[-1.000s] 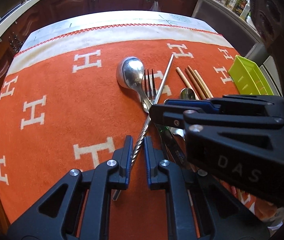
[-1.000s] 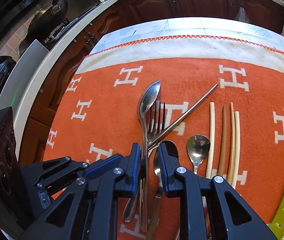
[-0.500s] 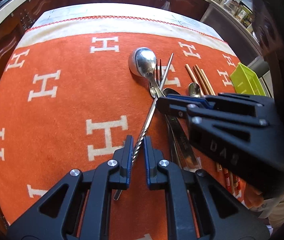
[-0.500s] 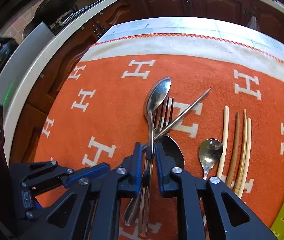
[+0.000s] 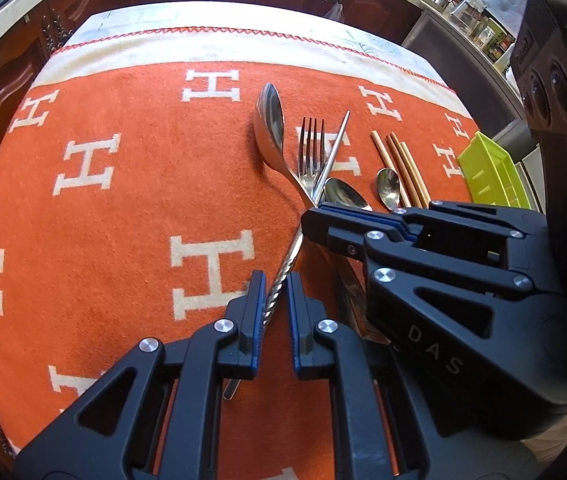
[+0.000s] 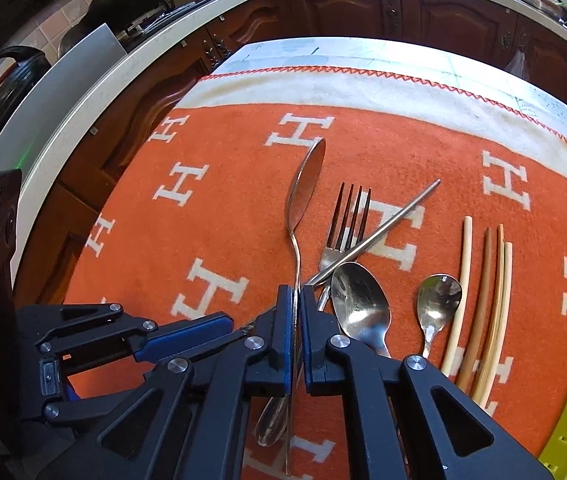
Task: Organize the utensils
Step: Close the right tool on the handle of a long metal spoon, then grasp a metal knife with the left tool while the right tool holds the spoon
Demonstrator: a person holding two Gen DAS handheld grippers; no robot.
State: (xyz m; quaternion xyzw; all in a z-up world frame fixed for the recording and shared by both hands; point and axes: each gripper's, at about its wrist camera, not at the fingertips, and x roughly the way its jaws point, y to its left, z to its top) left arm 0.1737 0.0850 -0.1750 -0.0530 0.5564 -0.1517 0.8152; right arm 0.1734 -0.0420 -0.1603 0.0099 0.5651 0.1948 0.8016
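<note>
Nearest, the left gripper (image 5: 271, 308) holds its jaws narrow around the twisted handle of a metal chopstick (image 5: 325, 164), whose slim far end crosses over the fork (image 5: 310, 152); whether the pads actually pinch it I cannot tell. Gripping at the handle end probably lets the stick be drawn out of the tangle without dragging its neighbours. Beside it, the right gripper (image 6: 296, 320) is closed tight on the stem of the long spoon (image 6: 307, 184), whose bowl is turned on edge, so it looks lifted clear of the orange blanket (image 5: 123, 200) covering the table. Beyond lie a large spoon (image 6: 357, 304), a small spoon (image 6: 437, 300) and four wooden chopsticks (image 6: 483, 300), already roughly parallel. Farthest right sits the green tray (image 5: 491, 172), likely where the sorted pieces go.
</note>
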